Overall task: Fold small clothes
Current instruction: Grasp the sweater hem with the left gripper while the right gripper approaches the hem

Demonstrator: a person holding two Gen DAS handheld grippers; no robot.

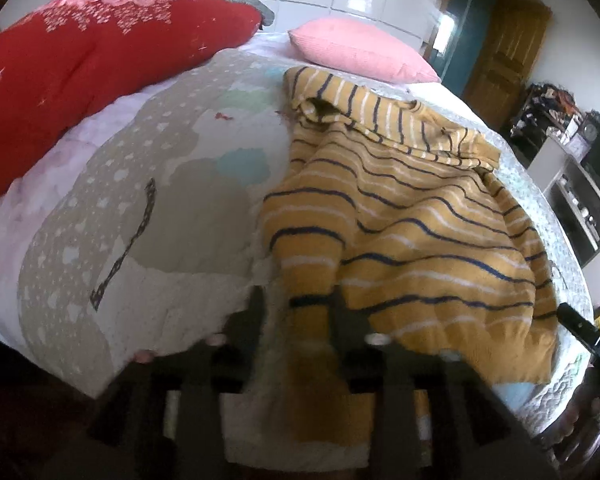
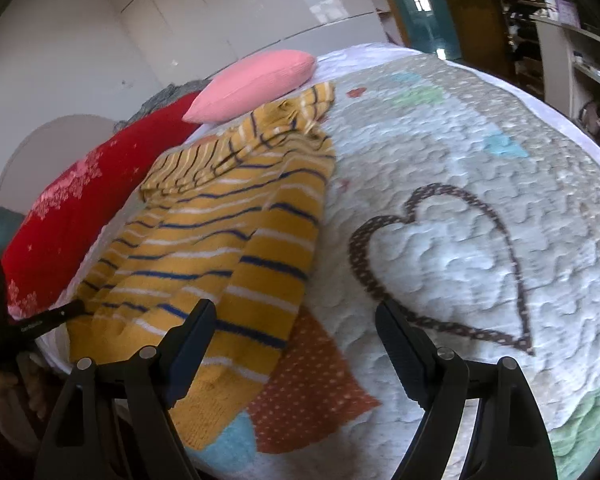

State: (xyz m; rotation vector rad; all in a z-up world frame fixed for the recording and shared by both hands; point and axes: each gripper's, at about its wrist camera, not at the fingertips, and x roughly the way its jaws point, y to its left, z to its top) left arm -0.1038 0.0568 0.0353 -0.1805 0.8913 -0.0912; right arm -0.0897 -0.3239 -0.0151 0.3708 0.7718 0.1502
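Gripping a sleeve of the mustard striped sweater (image 1: 404,216), the left gripper (image 1: 300,320) works at the quilt's (image 2: 440,152) near edge.
Right gripper (image 2: 296,336): jaws wide, holding nothing, above the quilt.

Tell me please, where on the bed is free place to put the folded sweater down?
The widest bare patch is the quilt around the brown heart outline, to the right of the striped sweater. The orange dotted patch near the right gripper is also free. Crowded: the far side, with the red cushion and pink pillow.
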